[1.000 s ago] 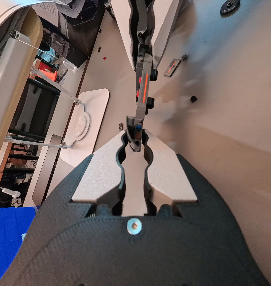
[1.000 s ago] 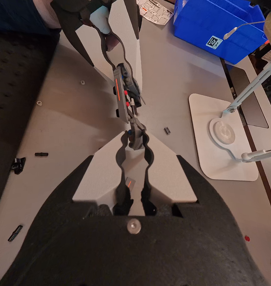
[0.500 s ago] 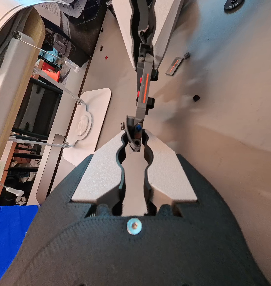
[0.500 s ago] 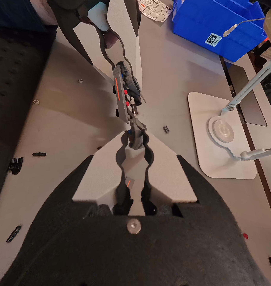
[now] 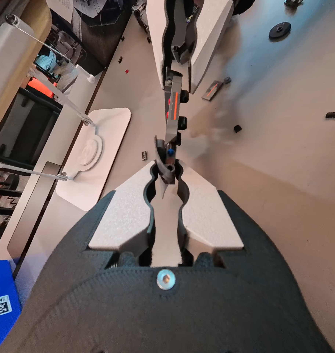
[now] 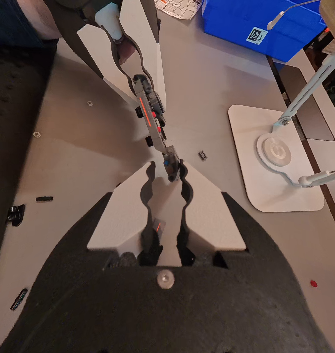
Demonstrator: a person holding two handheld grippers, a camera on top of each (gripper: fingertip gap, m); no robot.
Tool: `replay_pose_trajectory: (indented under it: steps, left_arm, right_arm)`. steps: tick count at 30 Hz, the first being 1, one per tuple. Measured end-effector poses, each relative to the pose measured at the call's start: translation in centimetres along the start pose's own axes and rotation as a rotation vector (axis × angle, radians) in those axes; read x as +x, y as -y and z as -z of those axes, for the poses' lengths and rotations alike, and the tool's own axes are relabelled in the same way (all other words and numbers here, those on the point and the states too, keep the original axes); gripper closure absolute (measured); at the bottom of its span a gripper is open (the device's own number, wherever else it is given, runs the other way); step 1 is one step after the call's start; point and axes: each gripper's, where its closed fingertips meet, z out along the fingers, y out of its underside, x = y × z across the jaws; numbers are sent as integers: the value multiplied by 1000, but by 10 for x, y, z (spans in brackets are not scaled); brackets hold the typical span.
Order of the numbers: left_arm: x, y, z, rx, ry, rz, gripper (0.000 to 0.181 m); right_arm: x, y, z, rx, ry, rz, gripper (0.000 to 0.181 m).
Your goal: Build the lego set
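Lego assembly [image 5: 172,112]: a long grey strip with an orange stripe, red pins and black connectors, held in the air above the table [image 5: 277,191] — it spans the gap between your two grippers.

Left gripper [image 5: 166,172]: your fingers are closed to a narrow gap on one end of the assembly, the end with a curved grey piece and a blue pin [image 5: 170,152]. That end sits right at the fingertips, not deep between them.

Right gripper [image 6: 167,168]: your fingers stand wider than the part. The assembly's end [image 6: 171,168] lies against the inner face of the right-hand finger; the left-hand finger is clear of it, so it does not look clamped here.

Same assembly, right wrist view [image 6: 149,116]: it runs up and away from your right fingertips to the left gripper [image 6: 143,80] — that one pinches the far end.

Loose parts: a grey tile with an orange stripe [image 5: 212,90] lies flat on the table beyond the assembly; a small dark brick [image 6: 202,155] lies just beside the right fingertips.

Surroundings: a blue bin [image 6: 258,24] and a white stand base [image 6: 273,187] sit well apart from the work.
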Motion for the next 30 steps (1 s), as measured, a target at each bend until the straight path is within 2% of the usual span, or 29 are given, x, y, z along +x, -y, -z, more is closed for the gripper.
replay_pose_trajectory:
  steps: [8, 17, 24, 30]
  left_arm:
    - [-9, -3, -2, -42, 76, -56, 166]
    - [-33, 6, 9, -91, 296, -185, 165]
    - [-44, 17, 17, -106, 422, -285, 165]
    - [-47, 22, 21, -110, 467, -315, 165]
  right_arm:
    - [3, 6, 0, 12, -65, 45, 167]
    - [9, 31, 12, 19, -303, 279, 168]
    - [12, 42, 21, 50, -375, 321, 167]
    - [13, 46, 24, 63, -397, 336, 167]
